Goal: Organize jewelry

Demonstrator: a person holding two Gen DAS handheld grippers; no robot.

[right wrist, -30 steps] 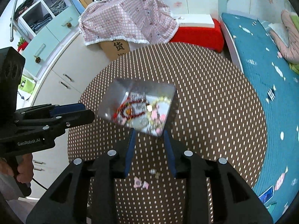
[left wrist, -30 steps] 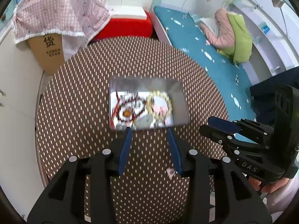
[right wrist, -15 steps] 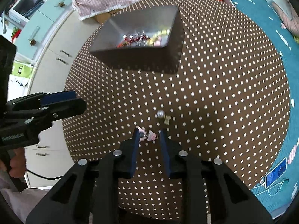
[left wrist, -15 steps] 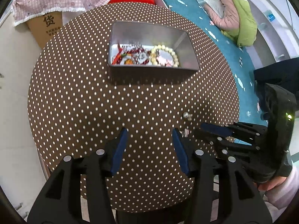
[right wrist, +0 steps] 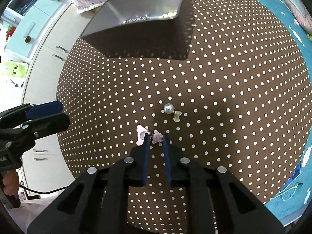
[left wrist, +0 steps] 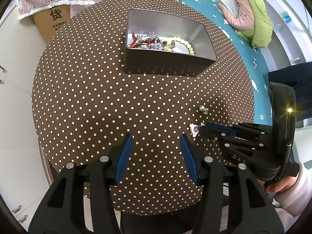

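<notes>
The right gripper, fingers just narrowing around the small pink cartoon-figure earring on the brown polka-dot desk, looks set to carry it to the silver metal tin; the left gripper hovers spread, empty

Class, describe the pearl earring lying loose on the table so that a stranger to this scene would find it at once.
Start at the round brown table with white polka dots and the open metal tin of jewelry on it. Come toward the right gripper, whose tips straddle a small pink charm. Just beyond lies the pearl earring: a shiny silver-white ball with a small pale gold bow pendant, unlike the flat pink pieces.
</notes>
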